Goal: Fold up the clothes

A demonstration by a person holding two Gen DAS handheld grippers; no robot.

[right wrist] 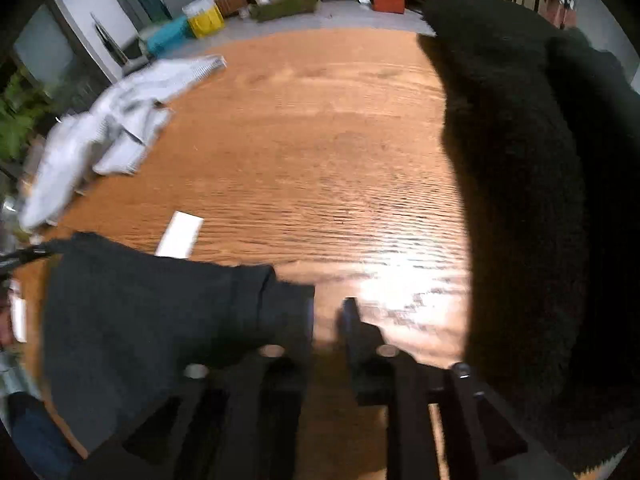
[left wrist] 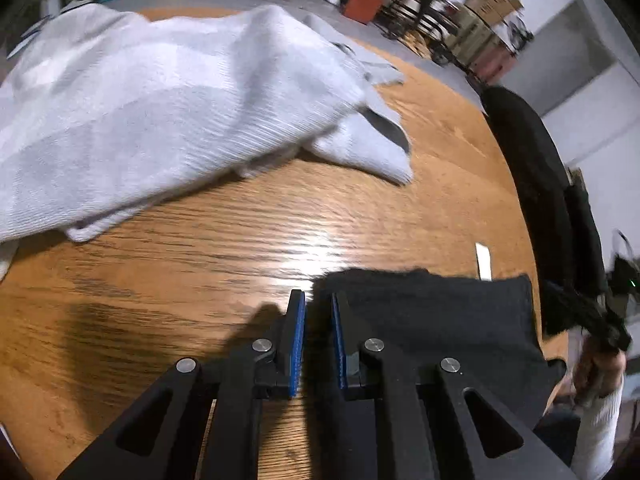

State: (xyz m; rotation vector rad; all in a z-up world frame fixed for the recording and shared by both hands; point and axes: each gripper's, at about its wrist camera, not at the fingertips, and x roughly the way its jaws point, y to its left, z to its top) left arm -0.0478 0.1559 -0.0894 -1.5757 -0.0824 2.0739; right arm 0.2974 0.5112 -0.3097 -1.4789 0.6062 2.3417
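Note:
A dark garment (left wrist: 436, 316) lies on the wooden table (left wrist: 240, 232) at its near right edge. My left gripper (left wrist: 318, 300) is open with a narrow gap between its blue pads, right at the garment's left edge; nothing sits between them. In the right wrist view the same dark garment (right wrist: 152, 312) lies at lower left, its cuff end next to my right gripper (right wrist: 330, 312), which is blurred and open, with bare table between its fingers. A white-grey knit garment (left wrist: 160, 108) lies crumpled at the far left of the table; it also shows in the right wrist view (right wrist: 104, 128).
A large black fuzzy garment (right wrist: 540, 200) drapes over the table's right side; it also shows in the left wrist view (left wrist: 536, 168). A small white slip (right wrist: 180, 236) lies on the table. The person's hand (left wrist: 600, 368) holds the right gripper at the table's edge. Clutter on the floor behind.

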